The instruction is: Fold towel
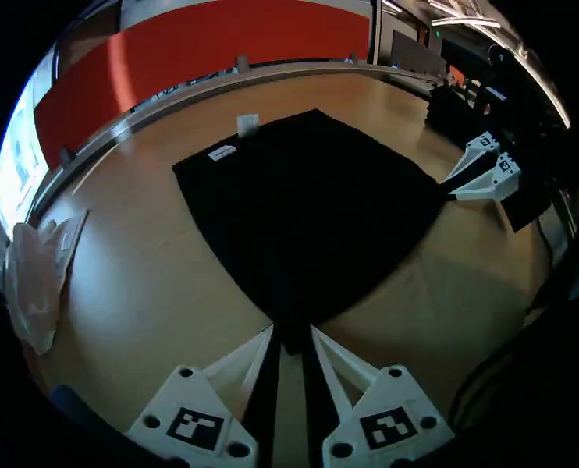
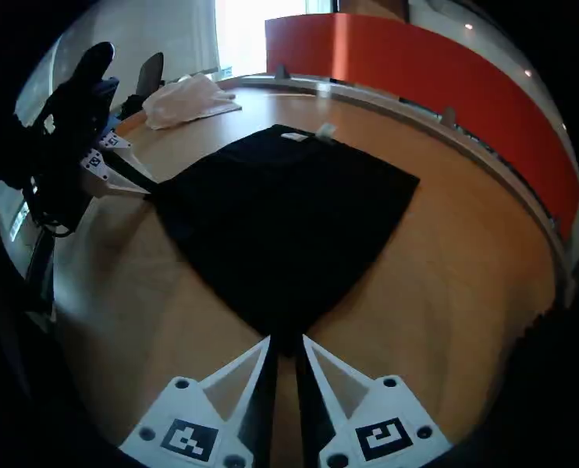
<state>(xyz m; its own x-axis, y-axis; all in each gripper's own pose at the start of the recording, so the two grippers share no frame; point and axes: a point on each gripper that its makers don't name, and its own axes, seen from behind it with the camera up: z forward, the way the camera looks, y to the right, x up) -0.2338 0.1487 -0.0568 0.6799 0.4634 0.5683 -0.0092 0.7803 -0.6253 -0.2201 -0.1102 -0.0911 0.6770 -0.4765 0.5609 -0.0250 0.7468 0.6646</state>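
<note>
**A:** Start with the left gripper view. Where's the towel?

**B:** The towel is black and lies spread flat on the wooden surface. It looks like one layer, with a white label near its far edge. Its near corner runs in between the fingers of the left gripper, which are drawn close together and seem to pinch that corner.

**A:** And the other one?

**B:** Off to the right, the right gripper meets the towel's side corner. From here I can't tell how wide it stands. A crumpled plastic bag sits well apart, at the left edge of the surface.

**A:** Now the right gripper view.

**B:** Much the same, seen from the other corner. The right gripper has its fingers nearly together with a corner of the towel tucked between them, so I'd call that a hold. The left gripper touches the corner at the far left.

**A:** So how far along is the task?

**B:** Hardly begun, I'd judge. Two neighbouring corners are taken, but the cloth rests flat on the surface and no fold shows. Everything is left to do: lifting that edge, carrying it over to the labelled edge, laying it down square, then any further folds.
</note>
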